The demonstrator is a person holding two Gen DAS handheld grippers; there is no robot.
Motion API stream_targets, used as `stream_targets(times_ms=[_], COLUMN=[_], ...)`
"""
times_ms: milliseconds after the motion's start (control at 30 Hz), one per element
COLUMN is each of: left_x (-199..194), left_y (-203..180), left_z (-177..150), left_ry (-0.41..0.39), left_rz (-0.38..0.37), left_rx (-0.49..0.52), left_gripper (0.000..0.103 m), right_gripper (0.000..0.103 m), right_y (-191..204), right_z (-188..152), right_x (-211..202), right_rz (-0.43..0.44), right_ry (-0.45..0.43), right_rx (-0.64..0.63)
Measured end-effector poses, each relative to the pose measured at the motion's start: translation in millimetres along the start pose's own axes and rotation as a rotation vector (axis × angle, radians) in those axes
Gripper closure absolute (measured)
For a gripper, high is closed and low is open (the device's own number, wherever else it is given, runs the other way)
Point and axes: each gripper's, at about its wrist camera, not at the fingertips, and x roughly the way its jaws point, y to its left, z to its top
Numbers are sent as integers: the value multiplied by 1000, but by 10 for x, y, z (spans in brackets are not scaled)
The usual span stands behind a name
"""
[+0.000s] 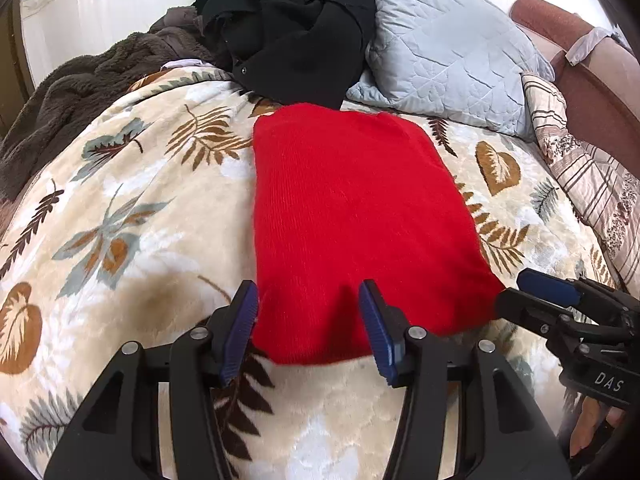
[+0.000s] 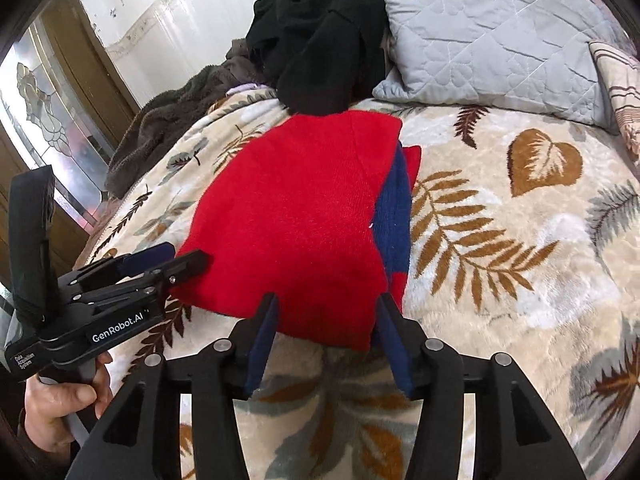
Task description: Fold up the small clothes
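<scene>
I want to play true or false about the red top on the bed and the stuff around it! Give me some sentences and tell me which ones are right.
1. The red top lies folded on a leaf-patterned blanket. True.
2. A black pile of clothes sits at the far end of the red top. True.
3. The pillow beside the black pile is bright yellow. False: it is pale grey-blue and quilted.
4. The left hand-held gripper is squeezed tight on the red top. False: its jaws stand apart at the near edge.
5. Some dark blue fabric peeks out along one side of the red top. True.
6. The right hand-held gripper holds a sock. False: nothing is clamped in it.
</scene>
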Motion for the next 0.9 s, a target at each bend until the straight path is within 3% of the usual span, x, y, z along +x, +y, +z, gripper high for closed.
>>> stream_targets(times_ms=[100, 200, 233, 633, 900], left_x=[-75, -143, -170, -535, -800], left_y=[11, 13, 14, 46, -32], left_z=[-65, -122, -146, -284, -409], left_ry=[-16, -18, -23, -77, -98], left_rz=[3, 3, 16, 44, 127], left_rx=[-4, 3, 5, -42, -27], left_gripper=[43, 20, 18, 17, 17], right_gripper=[43, 34, 32, 1, 0], right_y=[5, 25, 34, 122, 184], right_z=[-24, -48, -55, -138, -194], right_x=[-71, -162, -196, -587, -722], right_rz=[1, 10, 10, -17, -51], right_ry=[-12, -28, -34, -116, -136], right_rx=[11, 22, 22, -3, -23])
